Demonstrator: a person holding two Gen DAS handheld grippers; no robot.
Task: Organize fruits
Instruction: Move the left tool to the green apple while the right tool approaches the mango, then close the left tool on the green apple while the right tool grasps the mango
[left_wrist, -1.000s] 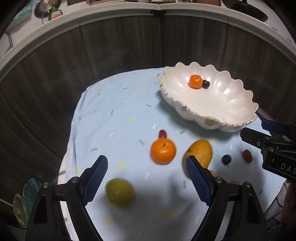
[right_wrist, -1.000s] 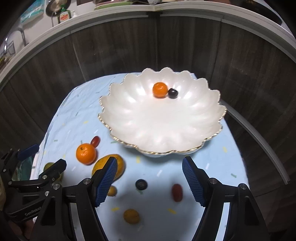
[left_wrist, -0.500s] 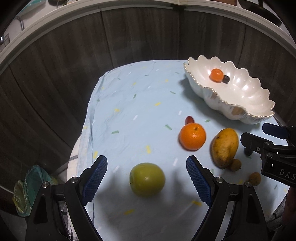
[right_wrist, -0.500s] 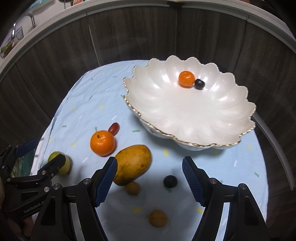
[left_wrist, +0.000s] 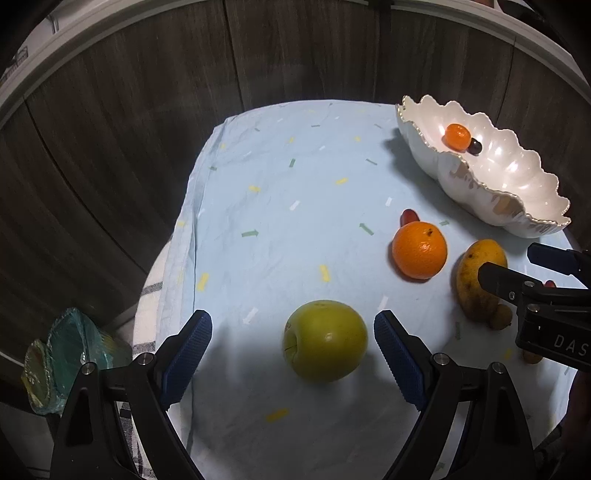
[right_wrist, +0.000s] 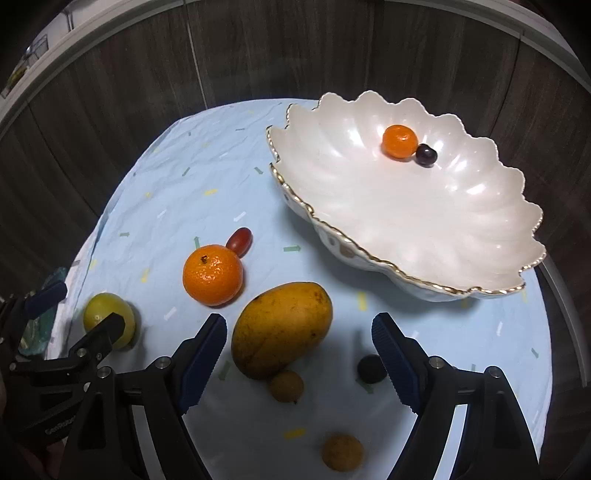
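Note:
A green apple (left_wrist: 325, 345) lies on the light blue cloth (left_wrist: 295, 206), between the blue pads of my left gripper (left_wrist: 291, 354), which is open and not touching it. My right gripper (right_wrist: 299, 354) hangs over a yellow mango (right_wrist: 282, 328); its jaws are opening and the pads stand clear of the fruit. An orange (right_wrist: 213, 274) and a red grape (right_wrist: 239, 241) lie left of the mango. The white scalloped bowl (right_wrist: 332, 192) holds a small orange (right_wrist: 399, 141) and a dark grape (right_wrist: 426, 154).
Two small brown fruits (right_wrist: 286, 386) (right_wrist: 342, 452) and a dark berry (right_wrist: 370, 368) lie near the right gripper. Dark wood panels ring the round table. A teal glass dish (left_wrist: 70, 354) sits below the table's left edge. The right gripper's body (left_wrist: 535, 295) reaches in beside the mango.
Both grippers have sunk and shifted left. The apple now lies between the left pads, the mango under the right ones. The right jaws have widened.

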